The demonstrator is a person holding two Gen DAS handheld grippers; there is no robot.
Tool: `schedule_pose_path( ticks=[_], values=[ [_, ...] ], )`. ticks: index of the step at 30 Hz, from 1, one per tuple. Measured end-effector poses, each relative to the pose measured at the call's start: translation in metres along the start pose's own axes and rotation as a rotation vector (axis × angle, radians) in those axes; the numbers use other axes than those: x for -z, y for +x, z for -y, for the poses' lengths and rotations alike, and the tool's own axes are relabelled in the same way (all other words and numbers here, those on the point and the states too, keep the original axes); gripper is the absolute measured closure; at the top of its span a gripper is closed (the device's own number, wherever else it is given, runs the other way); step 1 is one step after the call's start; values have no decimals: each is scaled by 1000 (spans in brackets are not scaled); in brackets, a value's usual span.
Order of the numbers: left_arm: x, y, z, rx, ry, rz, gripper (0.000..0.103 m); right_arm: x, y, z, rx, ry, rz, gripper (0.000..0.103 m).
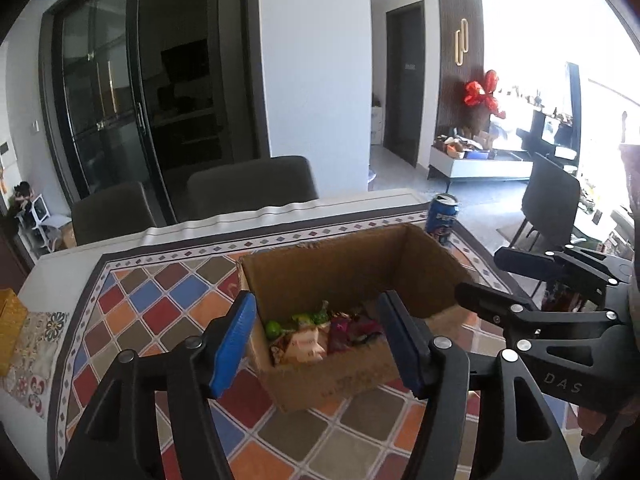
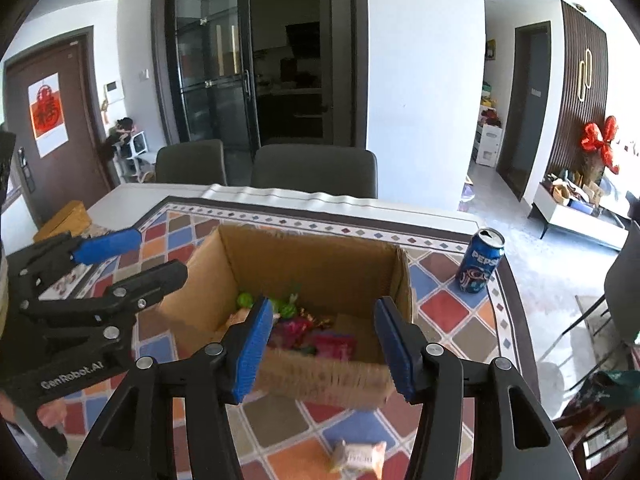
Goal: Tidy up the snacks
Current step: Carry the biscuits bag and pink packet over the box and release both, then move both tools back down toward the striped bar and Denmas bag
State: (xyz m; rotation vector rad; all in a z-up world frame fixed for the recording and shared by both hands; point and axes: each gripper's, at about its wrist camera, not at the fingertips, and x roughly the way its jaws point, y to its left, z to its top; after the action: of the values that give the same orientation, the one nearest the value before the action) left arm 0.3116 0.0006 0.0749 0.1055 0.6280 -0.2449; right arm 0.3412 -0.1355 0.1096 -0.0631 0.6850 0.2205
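Note:
An open cardboard box (image 1: 340, 268) (image 2: 312, 264) stands on the patterned tablecloth. Several wrapped snacks (image 1: 320, 332) (image 2: 308, 326), green, red and beige, lie on its floor. My left gripper (image 1: 316, 298) hovers over the box's near edge, jaws open and nothing between the blue pads. My right gripper (image 2: 323, 300) hovers likewise beside it, open and holding nothing. Each shows in the other's view: the right gripper (image 1: 496, 276) at the box's right, the left gripper (image 2: 156, 256) at its left. One beige wrapped snack (image 2: 358, 456) lies on the cloth in front of the box.
A blue Pepsi can (image 1: 442, 216) (image 2: 480, 260) stands opened behind the box's far right corner. A yellow box (image 1: 10, 328) (image 2: 64, 216) sits at the table's left end. Two dark chairs (image 2: 312, 172) line the far side, and the table edge drops off at the right.

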Motion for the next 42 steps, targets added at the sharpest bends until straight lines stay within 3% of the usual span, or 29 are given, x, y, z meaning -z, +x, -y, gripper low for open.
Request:
schedule_pose_path(
  ticks=[8,19,36,42],
  values=[
    [31,-33,22,24,34,-5,37,34,-36,-7,-6,-24,-15,49],
    [83,-55,49,91,51,-79,37,85,-69,-5,-14,-8,-38,49],
    [159,-35,86,188,143,-281,37,181,-56,-2,-28,23,-285,49],
    [188,-13,91,234,154,-396,37,208,-43,0,-30,50,-372,49]
  ],
)
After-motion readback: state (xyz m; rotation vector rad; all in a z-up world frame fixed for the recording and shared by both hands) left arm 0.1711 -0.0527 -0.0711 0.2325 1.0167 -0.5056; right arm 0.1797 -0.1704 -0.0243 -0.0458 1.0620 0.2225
